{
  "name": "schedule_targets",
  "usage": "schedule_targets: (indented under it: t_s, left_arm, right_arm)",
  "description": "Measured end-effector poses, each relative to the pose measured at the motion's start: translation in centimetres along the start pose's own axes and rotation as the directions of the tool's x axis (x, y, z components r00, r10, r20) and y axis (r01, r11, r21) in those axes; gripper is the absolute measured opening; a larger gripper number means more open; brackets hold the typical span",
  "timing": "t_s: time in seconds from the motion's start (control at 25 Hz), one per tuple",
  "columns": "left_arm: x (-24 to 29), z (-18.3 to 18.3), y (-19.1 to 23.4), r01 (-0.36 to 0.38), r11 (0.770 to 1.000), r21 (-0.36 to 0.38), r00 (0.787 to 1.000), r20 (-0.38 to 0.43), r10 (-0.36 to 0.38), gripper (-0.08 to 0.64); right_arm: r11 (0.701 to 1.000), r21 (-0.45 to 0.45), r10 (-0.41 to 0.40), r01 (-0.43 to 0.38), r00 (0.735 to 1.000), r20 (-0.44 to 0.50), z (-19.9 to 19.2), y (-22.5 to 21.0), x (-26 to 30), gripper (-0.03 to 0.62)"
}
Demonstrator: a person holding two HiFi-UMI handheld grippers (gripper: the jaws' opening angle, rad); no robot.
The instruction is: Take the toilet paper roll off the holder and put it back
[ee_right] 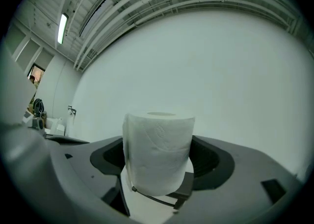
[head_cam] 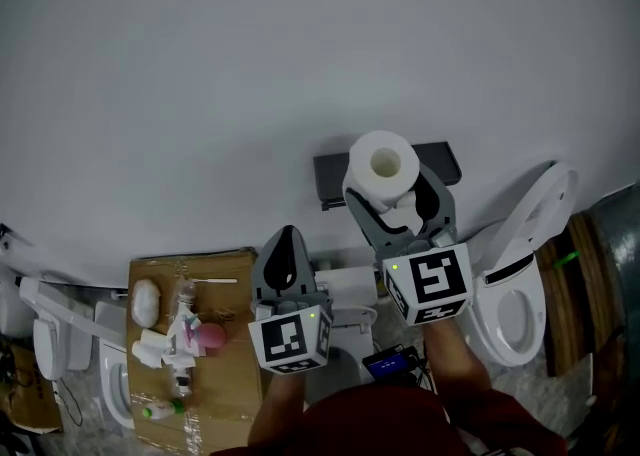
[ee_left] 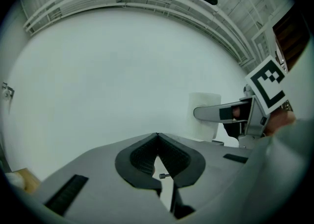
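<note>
Toilet paper roll (head_cam: pixel 383 166): flanks clamped in right tongs (head_cam: pixel 395 192), probably leaving core free for holder (head_cam: pixel 333 180). Left tongs (head_cam: pixel 288 239): clenched empty, 7 o'clock, unneeded.

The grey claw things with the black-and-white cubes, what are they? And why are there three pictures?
They are grippers. Someone holds one in each hand, and the cubes are part of them. The head view comes from a camera on that person's head, looking down. The other two views come from small cameras that ride on each gripper and look along its jaws. The right gripper has its jaws closed on a toilet paper roll, just in front of the dark holder. The left gripper has its jaws shut with nothing in them. Lower down you can see a white toilet and a cardboard box with small things on top.
</note>
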State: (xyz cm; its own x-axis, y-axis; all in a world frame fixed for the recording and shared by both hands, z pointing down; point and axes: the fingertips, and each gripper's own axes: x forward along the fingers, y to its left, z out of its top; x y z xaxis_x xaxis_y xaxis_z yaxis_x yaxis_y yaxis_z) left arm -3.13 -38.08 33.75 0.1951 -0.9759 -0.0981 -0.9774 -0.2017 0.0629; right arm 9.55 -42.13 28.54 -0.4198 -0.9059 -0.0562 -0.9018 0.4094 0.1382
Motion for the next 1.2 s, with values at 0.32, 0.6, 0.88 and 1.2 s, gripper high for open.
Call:
schedule_targets:
  t_s: [0.32,0.6,0.88,1.2]
  left_arm:
    - [-1.0,0.0,-0.6,-0.004,1.0,0.025,1.0,0.013,0.004,0.006]
    - [-2.3,-0.6,-1.2,-0.008,0.999,0.053,1.0,0.022,0.007,0.005]
    - [-2.6,-1.6,-2.0,0.017,0.998,0.062,1.0,0.016,-0.018,0.005]
    - [-2.4,-2.2,-1.8,0.002,0.999,0.042,1.0,-0.007,-0.002,0.005]
  right_arm:
    - [0.999,0.032,0.0,0.002,0.997,-0.073,-4.2,1.0,-4.8,0.393]
    - [0.998,0.065,0.005,0.006,0.987,-0.163,-10.8,2.2,-5.9,0.393]
    - [0.997,0.075,0.013,0.0,0.985,-0.173,-11.7,2.4,-6.1,0.393]
    - [0.997,0.073,0.01,0.002,0.987,-0.16,-11.1,2.3,-5.9,0.393]
